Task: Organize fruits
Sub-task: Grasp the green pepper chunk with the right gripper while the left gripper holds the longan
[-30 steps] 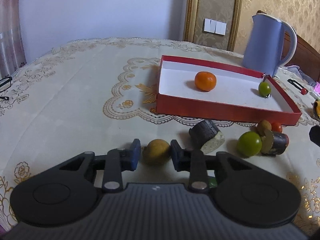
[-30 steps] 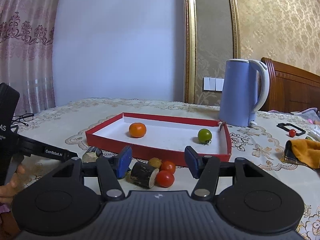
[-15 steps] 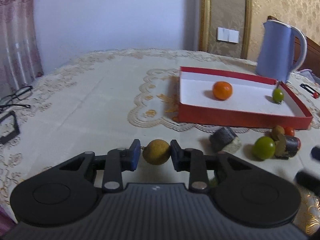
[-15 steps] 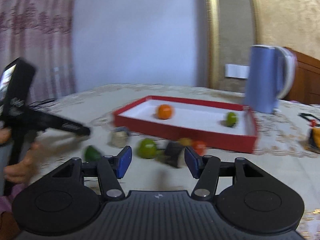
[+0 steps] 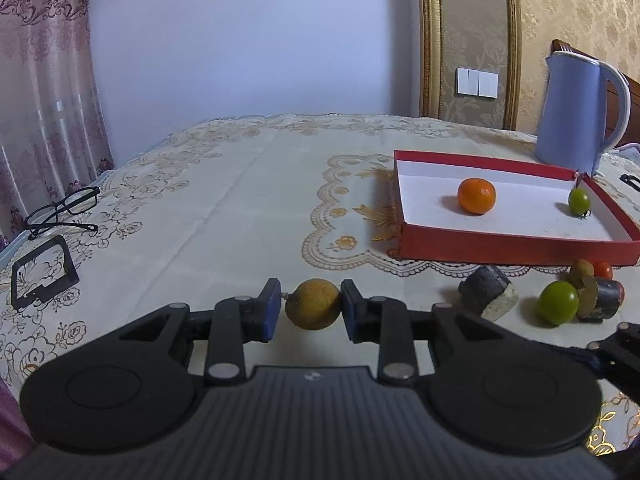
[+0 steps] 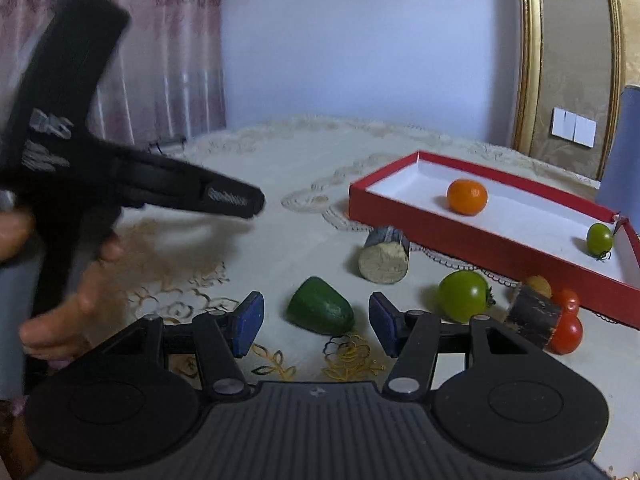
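Note:
My left gripper (image 5: 308, 308) is shut on a round yellow-brown fruit (image 5: 313, 304) and holds it above the tablecloth. The red tray (image 5: 500, 246) to the right holds an orange (image 5: 476, 195) and a small green tomato (image 5: 579, 200). My right gripper (image 6: 316, 320) is open and empty, with a dark green fruit piece (image 6: 320, 306) lying between its fingers. A green tomato (image 6: 463, 295), a red tomato (image 6: 566, 330), two dark cut chunks (image 6: 384, 258) and a small brown fruit (image 6: 538, 285) lie in front of the tray (image 6: 480, 248).
A blue kettle (image 5: 576, 110) stands behind the tray. Glasses (image 5: 60, 212) and a black frame (image 5: 42, 270) lie at the table's left edge. The left gripper's body and the hand on it (image 6: 80, 200) fill the left of the right wrist view.
The left gripper has lifted the yellow-brown fruit off the table and drawn back to the left. The right gripper has swung left, from the red tomatoes to the dark green piece.

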A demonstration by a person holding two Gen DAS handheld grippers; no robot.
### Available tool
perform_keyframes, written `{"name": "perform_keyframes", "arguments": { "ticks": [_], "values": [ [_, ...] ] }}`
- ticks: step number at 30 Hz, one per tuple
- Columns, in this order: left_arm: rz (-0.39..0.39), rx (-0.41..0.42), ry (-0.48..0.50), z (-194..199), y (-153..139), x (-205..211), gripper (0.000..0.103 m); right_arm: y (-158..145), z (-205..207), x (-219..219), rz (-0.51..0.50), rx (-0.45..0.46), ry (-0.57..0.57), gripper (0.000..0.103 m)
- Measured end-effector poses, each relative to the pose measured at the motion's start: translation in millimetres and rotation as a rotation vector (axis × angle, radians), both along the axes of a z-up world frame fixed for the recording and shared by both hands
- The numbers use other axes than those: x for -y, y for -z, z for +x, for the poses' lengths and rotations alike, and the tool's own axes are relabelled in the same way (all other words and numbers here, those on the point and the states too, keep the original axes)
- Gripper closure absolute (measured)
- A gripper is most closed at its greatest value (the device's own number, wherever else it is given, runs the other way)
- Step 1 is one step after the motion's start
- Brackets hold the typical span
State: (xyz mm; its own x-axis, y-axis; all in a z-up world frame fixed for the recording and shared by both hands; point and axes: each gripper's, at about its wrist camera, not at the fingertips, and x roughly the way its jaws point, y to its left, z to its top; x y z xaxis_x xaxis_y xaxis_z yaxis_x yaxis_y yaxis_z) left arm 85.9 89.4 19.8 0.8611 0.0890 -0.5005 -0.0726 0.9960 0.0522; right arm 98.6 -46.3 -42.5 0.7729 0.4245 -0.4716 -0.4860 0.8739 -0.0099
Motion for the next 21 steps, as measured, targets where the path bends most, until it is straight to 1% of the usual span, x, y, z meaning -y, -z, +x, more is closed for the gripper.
{"name": "perform_keyframes", "arguments": {
  "ticks": [3, 4, 5, 7, 12, 14, 16, 18, 21],
  "values": [
    [-0.004, -0.001, 0.005, 0.2, -0.3, 1.0, 0.074, 1.4, 4.6, -5.8, -0.027, -0.03, -0.011, 0.046],
    [-0.004, 0.0, 0.006, -0.3, -0.5, 1.6, 0.074, 1.7, 5.8, -7.0, -0.031, -0.037, -0.009, 0.048],
    [-0.002, 0.001, 0.008, -0.6, -0.5, 2.2, 0.074, 1.7, 6.0, -7.7, -0.036, -0.035, -0.004, 0.058],
    [0.001, -0.001, 0.01, -0.6, -0.1, 4.1, 0.074, 1.3, 6.7, -7.6, -0.04, -0.031, 0.013, 0.066],
    [0.007, -0.001, 0.026, -2.8, -1.3, 10.4, 0.074, -0.6, 0.8, 0.8, -0.034, 0.003, 0.036, 0.067],
    [0.01, 0.008, 0.044, -6.0, -3.5, 15.5, 0.074, -5.8, -8.1, 14.7, -0.01, 0.026, 0.048, 0.067],
    [0.008, 0.023, 0.072, -10.0, -6.6, 22.2, 0.074, -13.7, -17.0, 35.8, 0.013, 0.057, 0.086, 0.067],
    [-0.012, 0.033, 0.106, -11.9, -9.8, 29.5, 0.074, -21.2, -23.5, 62.4, 0.03, 0.086, 0.149, 0.067],
    [-0.021, 0.031, 0.139, -10.0, -12.1, 43.2, 0.074, -28.4, -22.3, 104.9, 0.053, 0.122, 0.285, 0.067]
  ]
}}
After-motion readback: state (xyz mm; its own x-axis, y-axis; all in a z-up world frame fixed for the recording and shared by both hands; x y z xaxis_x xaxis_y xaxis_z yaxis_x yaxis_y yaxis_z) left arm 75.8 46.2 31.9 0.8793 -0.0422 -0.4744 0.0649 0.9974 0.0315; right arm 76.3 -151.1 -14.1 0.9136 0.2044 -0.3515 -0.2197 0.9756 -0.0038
